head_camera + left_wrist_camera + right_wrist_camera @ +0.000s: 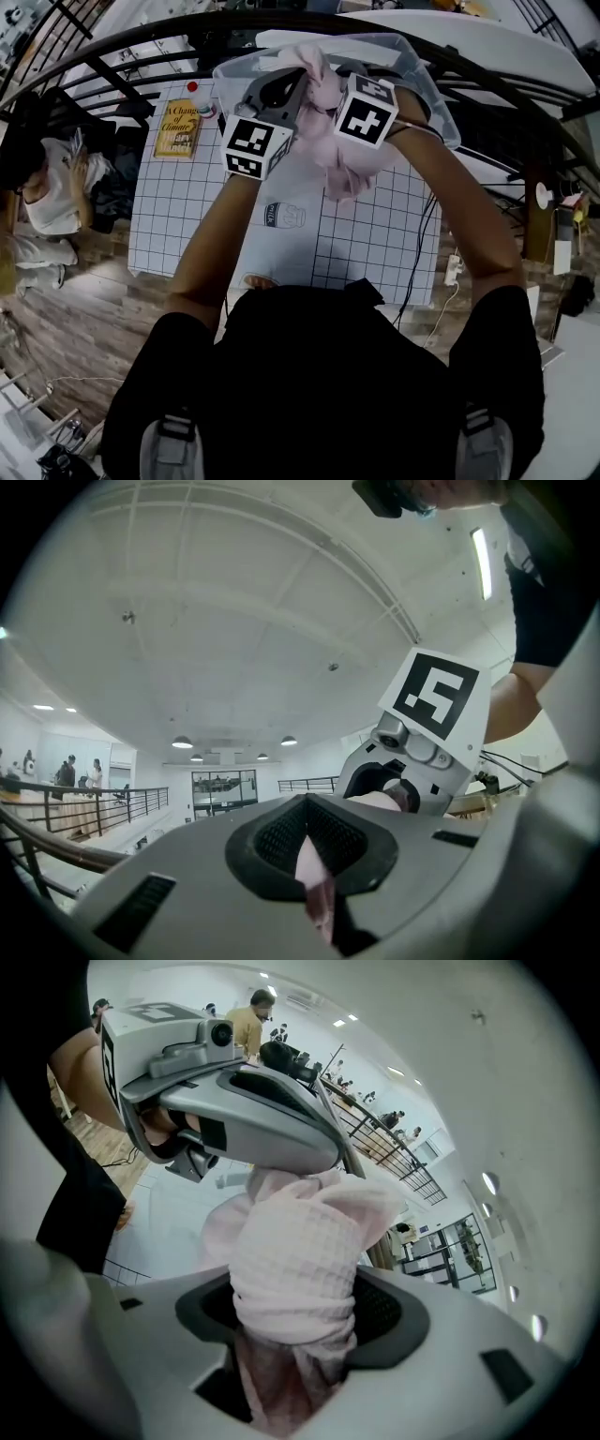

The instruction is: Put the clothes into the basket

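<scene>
Both grippers hold up a pink waffle-knit garment (349, 161) over the near rim of a translucent basket (424, 77) at the table's far side. My left gripper (302, 89) is shut on a thin fold of the garment (315, 891), which pokes up between its jaws. My right gripper (330, 98) is shut on a thick bunch of the garment (295, 1269) that fills its jaws and hides the pads. The two grippers are close together, tips almost meeting. The rest of the cloth hangs below them toward the mat.
A white grid mat (187, 211) covers the table. A yellow book (178, 128) and a red-capped bottle (200, 97) lie at its far left. A black railing (112, 70) curves behind. A person (47, 192) is at the left, and a cable with a power strip (454, 269) at the right.
</scene>
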A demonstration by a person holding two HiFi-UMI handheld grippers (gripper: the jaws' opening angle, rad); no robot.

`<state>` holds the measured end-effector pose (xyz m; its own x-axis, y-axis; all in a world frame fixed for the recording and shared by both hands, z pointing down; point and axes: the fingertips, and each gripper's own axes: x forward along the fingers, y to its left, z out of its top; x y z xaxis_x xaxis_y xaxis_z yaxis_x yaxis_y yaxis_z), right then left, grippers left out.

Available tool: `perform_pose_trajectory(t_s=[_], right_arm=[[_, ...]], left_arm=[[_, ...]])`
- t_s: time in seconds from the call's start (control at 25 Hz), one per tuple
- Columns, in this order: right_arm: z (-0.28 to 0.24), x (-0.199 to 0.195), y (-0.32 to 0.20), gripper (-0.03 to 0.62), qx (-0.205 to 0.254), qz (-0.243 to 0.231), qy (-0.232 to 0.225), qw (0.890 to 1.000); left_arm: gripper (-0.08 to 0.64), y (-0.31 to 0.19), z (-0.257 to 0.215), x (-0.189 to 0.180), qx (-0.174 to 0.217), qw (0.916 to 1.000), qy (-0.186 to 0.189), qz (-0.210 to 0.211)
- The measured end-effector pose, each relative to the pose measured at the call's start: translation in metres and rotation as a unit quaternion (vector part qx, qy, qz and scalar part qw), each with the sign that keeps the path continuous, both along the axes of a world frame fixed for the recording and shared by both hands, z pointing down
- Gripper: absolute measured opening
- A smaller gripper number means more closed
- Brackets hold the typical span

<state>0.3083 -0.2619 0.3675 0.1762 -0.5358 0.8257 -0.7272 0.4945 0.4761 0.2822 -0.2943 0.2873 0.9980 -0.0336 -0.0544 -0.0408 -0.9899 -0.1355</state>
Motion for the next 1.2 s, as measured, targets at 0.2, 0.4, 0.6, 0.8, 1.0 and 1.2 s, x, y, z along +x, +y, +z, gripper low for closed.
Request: perform_pose_trajectory(t_s=[0.2, 0.4, 0.6, 0.8, 1.0, 1.2], right_arm=[[0.011, 0.023, -0.018, 0.307, 0.005, 0.001, 0.010, 1.000], [0.030, 0.038, -0.032, 0.307, 0.013, 0.004, 0.008, 1.000], [0.065, 0.047, -0.043, 0.308, 0.001, 0.000, 0.004, 1.000], [0.107, 0.064, -0.054, 0.308, -0.010, 0.006, -0.008, 1.000], [0.150, 0.067, -0.054, 0.308, -0.034, 0.011, -0.036, 0.999], [0.185, 0.072, -0.056, 0.308, -0.049, 0.014, -0.055, 0.997]], left_arm=[[0.003, -0.013, 0.011, 0.017, -0.008, 0.9999, 0.008, -0.003], [0.003, -0.025, 0.028, 0.032, 0.000, 1.0000, 0.004, -0.007], [0.003, -0.041, 0.055, 0.045, -0.017, 0.9998, -0.003, -0.011], [0.003, -0.054, 0.097, 0.058, -0.018, 0.9995, -0.023, -0.009], [0.003, -0.054, 0.127, 0.073, -0.027, 0.9991, -0.029, 0.011], [0.003, -0.060, 0.157, 0.090, -0.032, 0.9981, -0.052, 0.014]])
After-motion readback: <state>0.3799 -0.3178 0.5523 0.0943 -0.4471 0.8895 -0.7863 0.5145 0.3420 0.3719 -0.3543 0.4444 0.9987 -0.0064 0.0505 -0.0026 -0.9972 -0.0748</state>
